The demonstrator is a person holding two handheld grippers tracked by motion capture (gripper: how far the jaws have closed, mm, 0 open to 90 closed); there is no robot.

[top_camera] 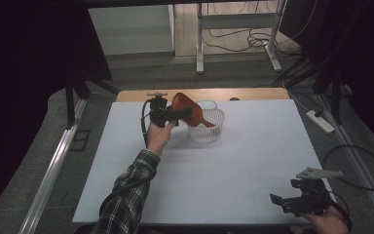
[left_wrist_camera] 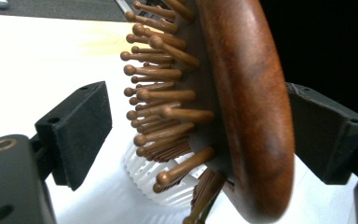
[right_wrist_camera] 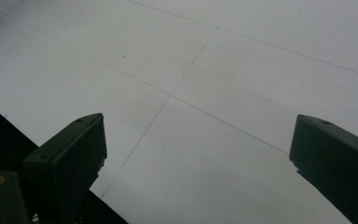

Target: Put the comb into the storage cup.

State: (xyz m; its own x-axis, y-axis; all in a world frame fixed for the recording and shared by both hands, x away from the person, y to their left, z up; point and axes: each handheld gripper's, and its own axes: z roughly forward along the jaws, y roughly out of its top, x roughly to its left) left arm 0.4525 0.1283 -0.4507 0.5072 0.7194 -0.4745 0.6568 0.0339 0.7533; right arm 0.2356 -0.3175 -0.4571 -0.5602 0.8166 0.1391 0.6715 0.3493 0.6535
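We have a wooden paddle hairbrush [top_camera: 185, 108] at about 12 o'clock on the white counter [top_camera: 253, 161], its handle end dipping into the small white plastic basket [top_camera: 209, 130] and its broad head tilted up toward 10 o'clock. The left gripper [top_camera: 175, 116] stands at the head; in the left gripper view its jaws bracket the brush [left_wrist_camera: 247, 107] edge-on, with the left pad clear of the bristle tips and the right pad close against the polished back, so we read the jaws as released around it rather than clenched, though whether that back pad touches we cannot tell. We judge that the brush rests largely on the basket rim.

It should handle as a light, rigid piece: solid wood, no flex in the body. The varnished back looks smooth and likely slippery under a flat pad. The ball-tipped pins [left_wrist_camera: 168, 112] sit in a cushion and will give and splay, so a squeeze across bristles and back would feel spongy. We would rather take it across the narrow edges of the head or at the neck. The basket is light and ribbed; it may tip or slide if the brush levers on its wall.

The right gripper [top_camera: 292, 201] idles at 5 o'clock, jaws spread wide over bare counter
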